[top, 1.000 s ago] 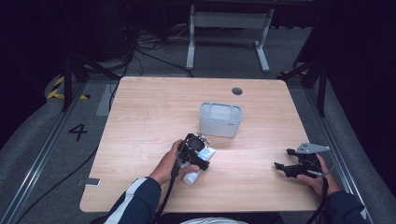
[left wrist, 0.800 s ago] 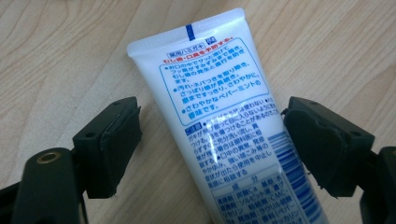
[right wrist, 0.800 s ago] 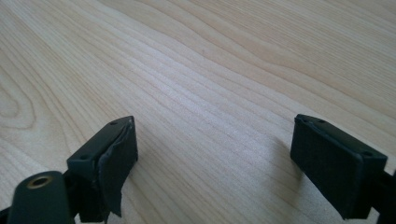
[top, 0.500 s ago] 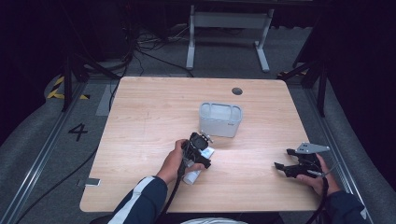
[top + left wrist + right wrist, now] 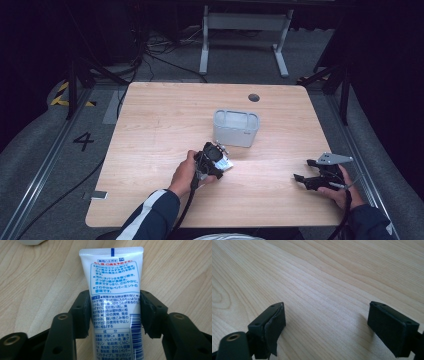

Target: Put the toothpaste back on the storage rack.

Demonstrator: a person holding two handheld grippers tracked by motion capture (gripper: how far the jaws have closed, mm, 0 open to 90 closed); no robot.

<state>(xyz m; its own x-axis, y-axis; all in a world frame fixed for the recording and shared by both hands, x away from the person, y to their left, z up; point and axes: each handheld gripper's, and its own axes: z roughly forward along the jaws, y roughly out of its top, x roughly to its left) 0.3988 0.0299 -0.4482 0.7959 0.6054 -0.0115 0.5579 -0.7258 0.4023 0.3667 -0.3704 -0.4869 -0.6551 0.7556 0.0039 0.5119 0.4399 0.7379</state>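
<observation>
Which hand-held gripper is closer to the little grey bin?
The left. The left hand-held gripper sits just in front of the grey bin, its jaws closed on a toothpaste tube. The right hand-held gripper is off to the bin's right, near the table edge, open.

**Toothpaste tube flat on the table**

A white toothpaste tube (image 5: 115, 305) with blue and red Japanese print and a barcode lies flat on the light wooden table (image 5: 165, 130), crimped end away from the camera, near a grey plastic basket (image 5: 236, 128).
</observation>
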